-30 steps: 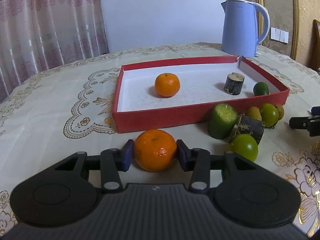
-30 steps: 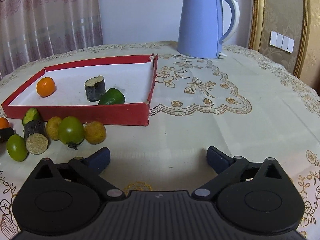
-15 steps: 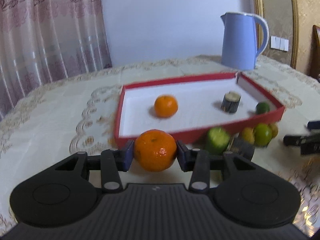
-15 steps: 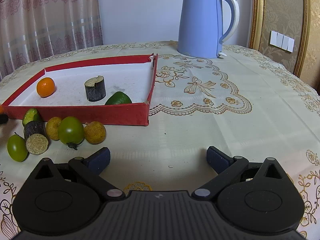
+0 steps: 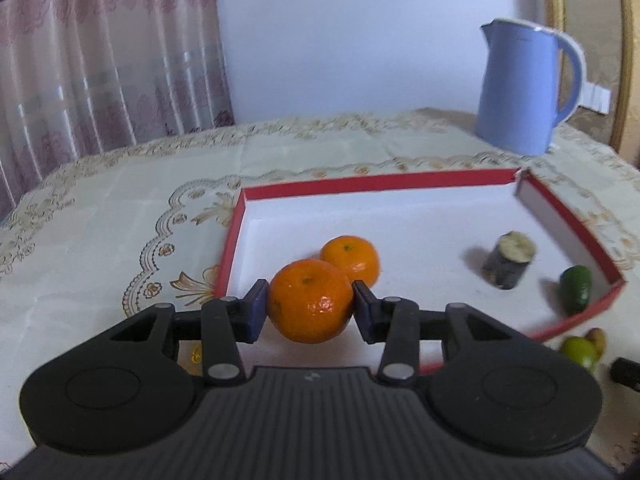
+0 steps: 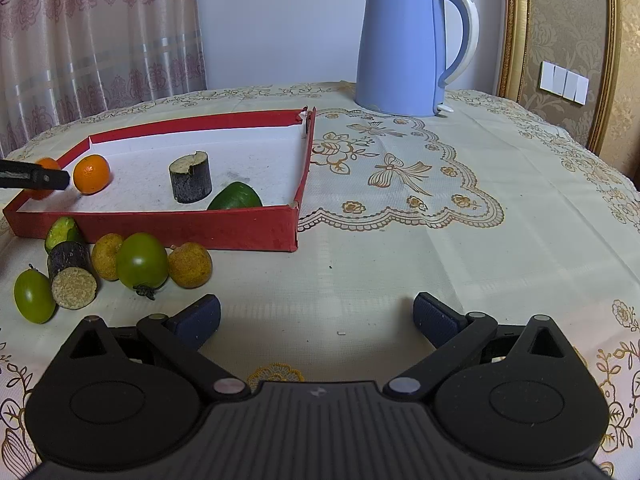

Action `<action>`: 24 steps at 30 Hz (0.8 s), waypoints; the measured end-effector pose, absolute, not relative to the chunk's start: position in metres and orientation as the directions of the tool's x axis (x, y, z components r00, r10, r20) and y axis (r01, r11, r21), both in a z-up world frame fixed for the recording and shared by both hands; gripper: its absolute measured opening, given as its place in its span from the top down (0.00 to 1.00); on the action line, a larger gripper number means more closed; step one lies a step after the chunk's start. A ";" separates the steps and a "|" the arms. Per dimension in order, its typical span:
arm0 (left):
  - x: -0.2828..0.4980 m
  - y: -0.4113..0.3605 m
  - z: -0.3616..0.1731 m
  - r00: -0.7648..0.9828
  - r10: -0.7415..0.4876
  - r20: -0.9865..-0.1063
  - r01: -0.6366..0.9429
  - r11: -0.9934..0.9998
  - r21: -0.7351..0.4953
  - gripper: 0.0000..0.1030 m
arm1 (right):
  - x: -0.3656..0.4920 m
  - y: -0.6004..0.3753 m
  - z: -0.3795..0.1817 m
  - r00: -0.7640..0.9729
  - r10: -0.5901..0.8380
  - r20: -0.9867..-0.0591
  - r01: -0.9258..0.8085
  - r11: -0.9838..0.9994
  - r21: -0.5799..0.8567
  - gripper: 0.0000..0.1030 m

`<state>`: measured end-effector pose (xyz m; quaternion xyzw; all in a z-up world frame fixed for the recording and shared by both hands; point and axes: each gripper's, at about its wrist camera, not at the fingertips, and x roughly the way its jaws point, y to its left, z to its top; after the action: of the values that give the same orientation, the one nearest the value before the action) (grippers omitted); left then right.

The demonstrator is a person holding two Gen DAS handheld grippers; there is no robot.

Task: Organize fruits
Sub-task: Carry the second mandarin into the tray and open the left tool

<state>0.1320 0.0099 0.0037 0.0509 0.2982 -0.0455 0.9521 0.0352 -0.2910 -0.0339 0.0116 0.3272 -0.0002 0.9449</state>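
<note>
red tray (image 6: 172, 229) holding mandarin (image 6: 91, 173), sugarcane piece (image 6: 190, 177), avocado (image 6: 235, 197) | left gripper (image 5: 309, 305) clamping tangerine (image 5: 309, 301) above tray | right gripper (image 6: 316, 318) gaping over lace tablecloth (image 6: 420, 208) | blue kettle (image 6: 412, 46) standing behind

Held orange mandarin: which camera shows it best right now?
The left wrist view: the round orange mandarin sits centred and unobstructed between the left claw pads. The right wrist view shows only an orange sliver behind that claw's black finger.
</note>
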 end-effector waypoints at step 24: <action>0.045 0.020 0.018 0.919 -0.023 -0.393 0.065 0.994 0.092 0.05 | 0.035 -0.291 -0.034 0.786 0.007 -0.618 0.008 1.000 0.022 0.00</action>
<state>0.0449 0.0200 0.0176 0.0516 0.1996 -0.0225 0.9783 0.0352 -0.2909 -0.0343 0.0116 0.3270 -0.0002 0.9449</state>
